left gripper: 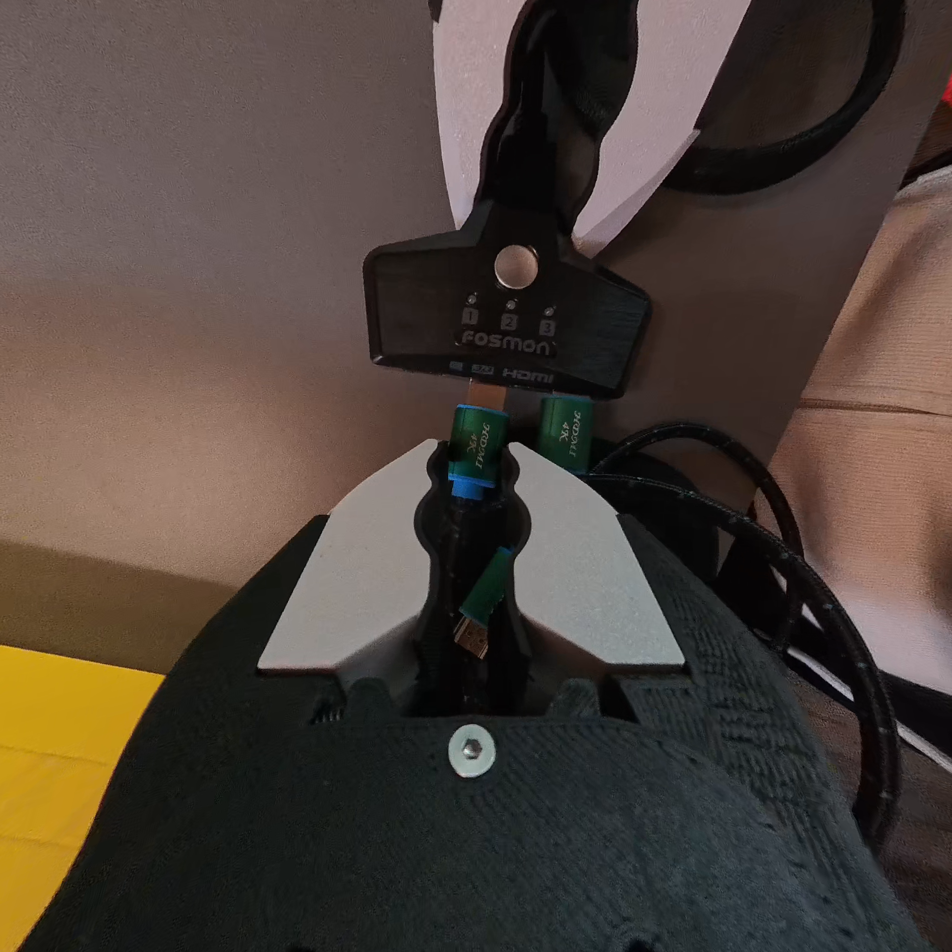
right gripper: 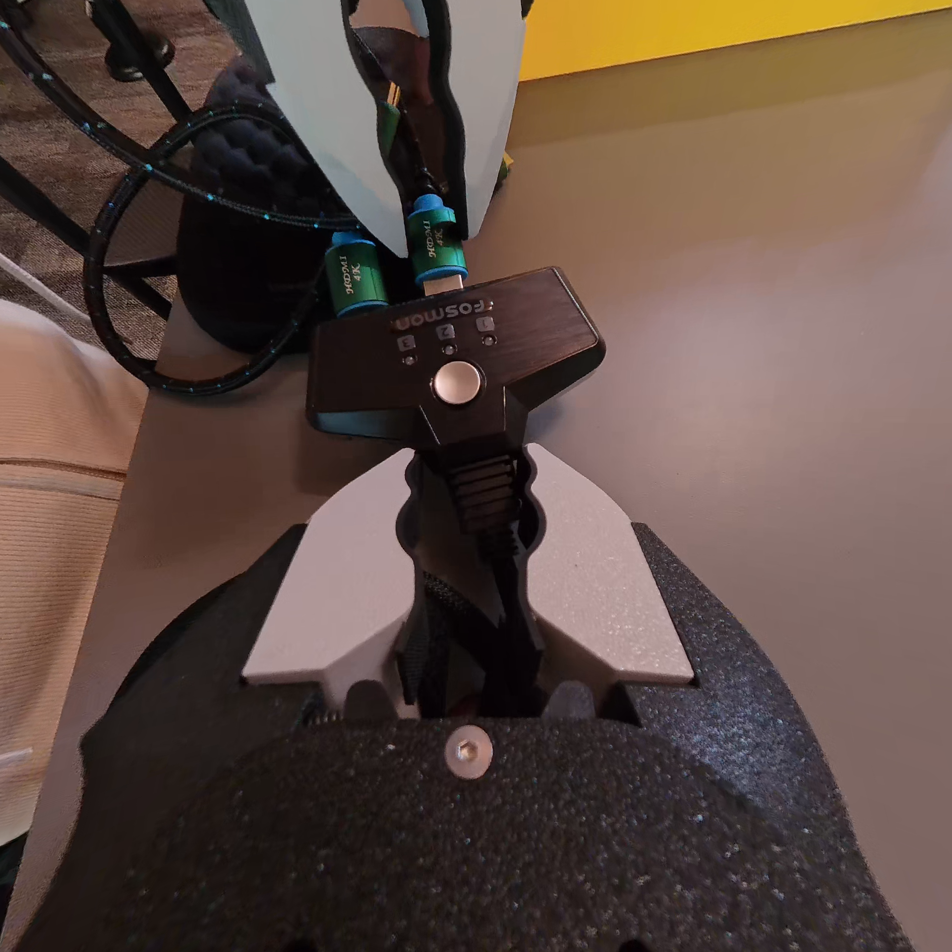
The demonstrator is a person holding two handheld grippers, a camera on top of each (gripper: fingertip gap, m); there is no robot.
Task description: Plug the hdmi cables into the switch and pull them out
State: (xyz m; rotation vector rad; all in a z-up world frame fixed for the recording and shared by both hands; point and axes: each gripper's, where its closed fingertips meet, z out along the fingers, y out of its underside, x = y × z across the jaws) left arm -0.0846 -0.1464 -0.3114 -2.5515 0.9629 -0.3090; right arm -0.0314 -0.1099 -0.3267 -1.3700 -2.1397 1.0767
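The black HDMI switch (left gripper: 507,319) with a round silver button is held just above the grey table. My right gripper (right gripper: 469,456) is shut on the ribbed neck of the switch's cable tail; it shows at the top of the left wrist view (left gripper: 525,226). My left gripper (left gripper: 474,453) is shut on a green HDMI plug (left gripper: 476,438) with blue ends. The plug's bare metal tip (left gripper: 487,394) shows between plug and switch, its end at a port. A second green plug (left gripper: 564,435) sits fully in the neighbouring port. A third green plug (left gripper: 484,600) lies loose below my left fingers.
Black braided cables (right gripper: 154,360) loop over the table edge (right gripper: 149,402) by the switch. A person's beige clothing (right gripper: 46,463) is beside that edge. A yellow surface (right gripper: 721,26) borders the far side. A black chair frame (right gripper: 139,67) stands on the carpet.
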